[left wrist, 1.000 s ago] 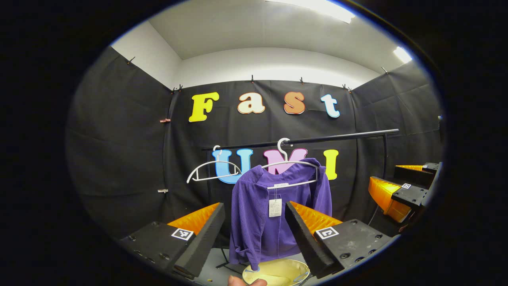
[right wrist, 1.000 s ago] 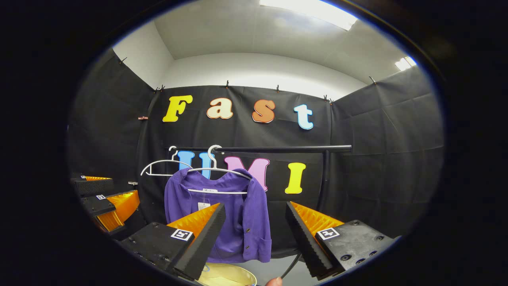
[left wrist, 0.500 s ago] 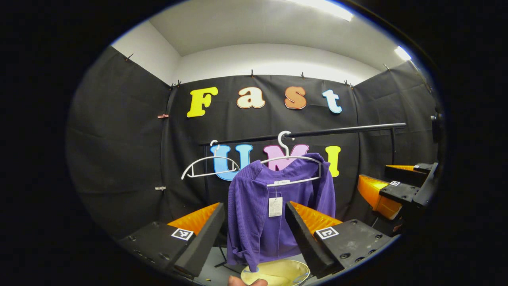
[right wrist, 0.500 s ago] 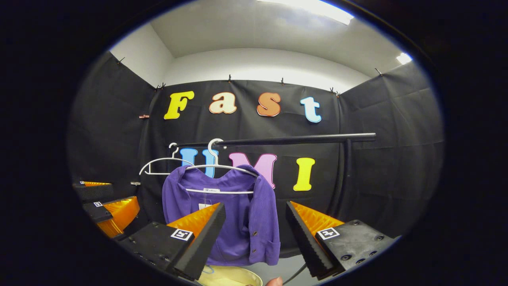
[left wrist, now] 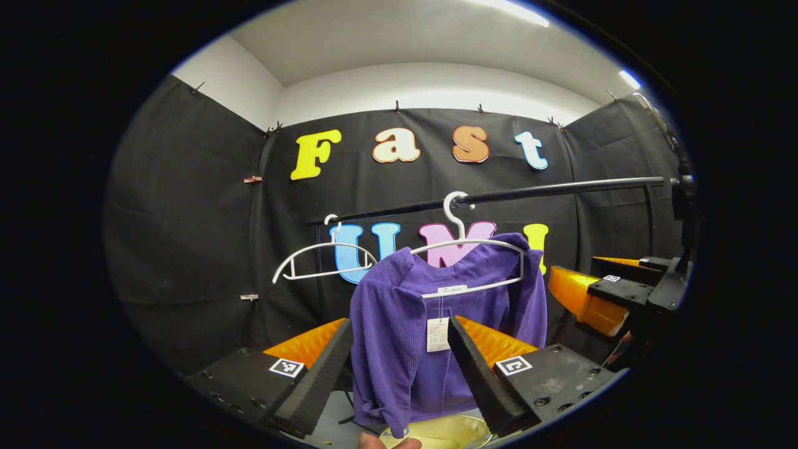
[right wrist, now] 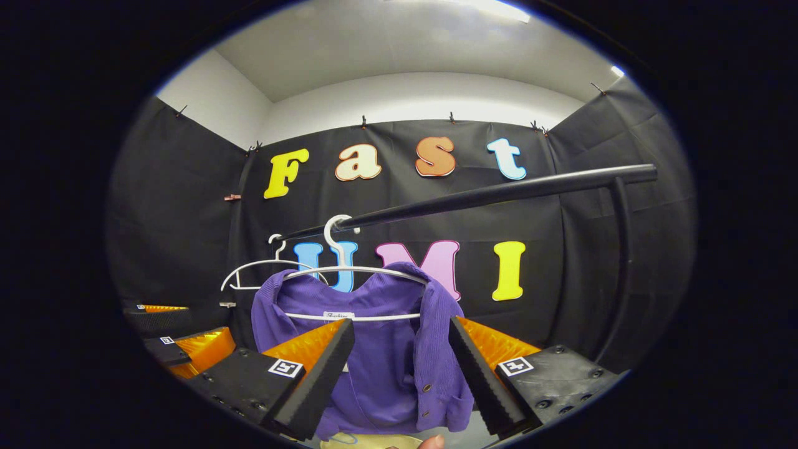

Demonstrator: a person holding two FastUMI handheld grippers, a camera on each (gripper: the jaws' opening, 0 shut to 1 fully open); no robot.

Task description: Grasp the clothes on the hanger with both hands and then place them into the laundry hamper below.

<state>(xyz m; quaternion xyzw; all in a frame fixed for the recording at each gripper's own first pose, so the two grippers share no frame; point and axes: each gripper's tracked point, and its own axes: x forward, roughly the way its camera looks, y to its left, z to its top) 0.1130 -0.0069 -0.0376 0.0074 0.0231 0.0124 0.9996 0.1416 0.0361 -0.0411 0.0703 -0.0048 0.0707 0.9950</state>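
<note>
Both grippers have come closer to the purple cardigan (left wrist: 430, 318) over the last second; it looms larger and the rail (right wrist: 499, 193) sits higher in each view. The left gripper (left wrist: 399, 368) and the right gripper (right wrist: 399, 368) are both spread wide, holding nothing, with the cloth framed between their fingers but not yet touched. The cardigan hangs on a white hanger (left wrist: 464, 246) on the rail, beside 1 bare hanger (left wrist: 321, 259), with the yellow hamper (left wrist: 446, 433) directly below.

A likely slip: if 1 claw pinches cloth and wire together, the hanger could come off the rail with the garment. Uneven pulls could also leave 1 shoulder snagged.

In the left gripper view the paper tag (left wrist: 437, 335) and the hamper's rim are plain; the right gripper view instead gives the button edge (right wrist: 427, 386) and the rail's upright post (right wrist: 620, 268).
</note>
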